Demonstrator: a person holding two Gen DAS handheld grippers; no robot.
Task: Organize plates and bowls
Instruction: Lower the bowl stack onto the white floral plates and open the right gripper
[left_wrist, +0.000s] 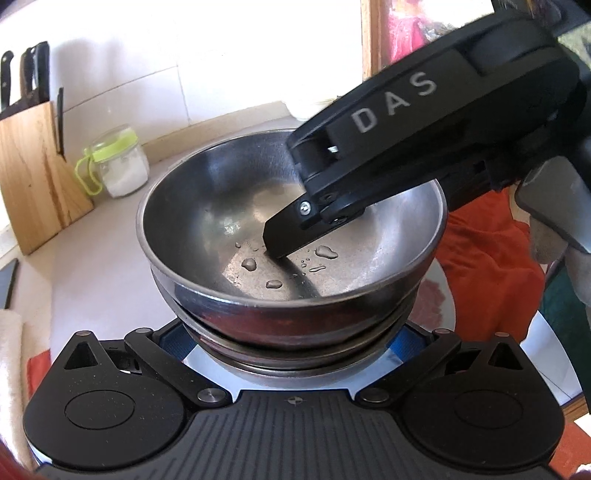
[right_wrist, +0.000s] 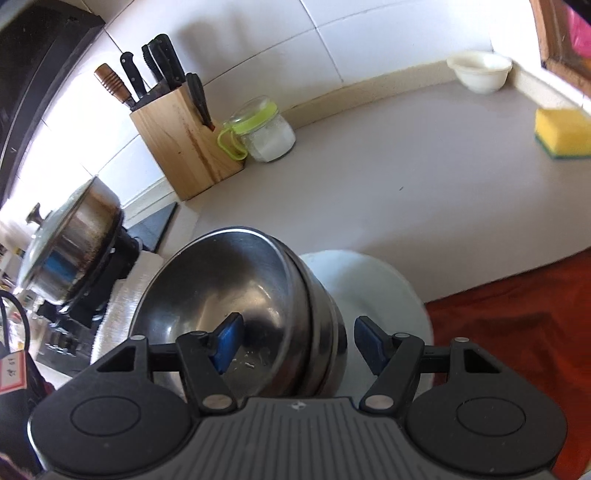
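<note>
Right gripper (right_wrist: 299, 347) jaws apart, straddling the near wall of the top steel bowl (right_wrist: 221, 295), not clamped. Bowls stacked on a white plate (right_wrist: 384, 295) on the desk (right_wrist: 406, 177). Left gripper state: can't tell.

left gripper (left_wrist: 295, 343): low in its own view, just in front of the bowls (left_wrist: 221, 206), angled down at them
left jaws: spread wide, one link arm on each side of the bowls' base
left fingertips: hidden under the bowls, so grip unclear
right gripper (right_wrist: 299, 332): reaches in over the bowls' far right rim, tilted down
right jaws: apart, astride the bowls' wall
right inner finger (left_wrist: 284, 236): inside the top bowl, tip at its floor
right outer finger (right_wrist: 369, 347): outside the bowls, a gap left to their wall
right pads: blue, neither seen pressing the bowls
</note>
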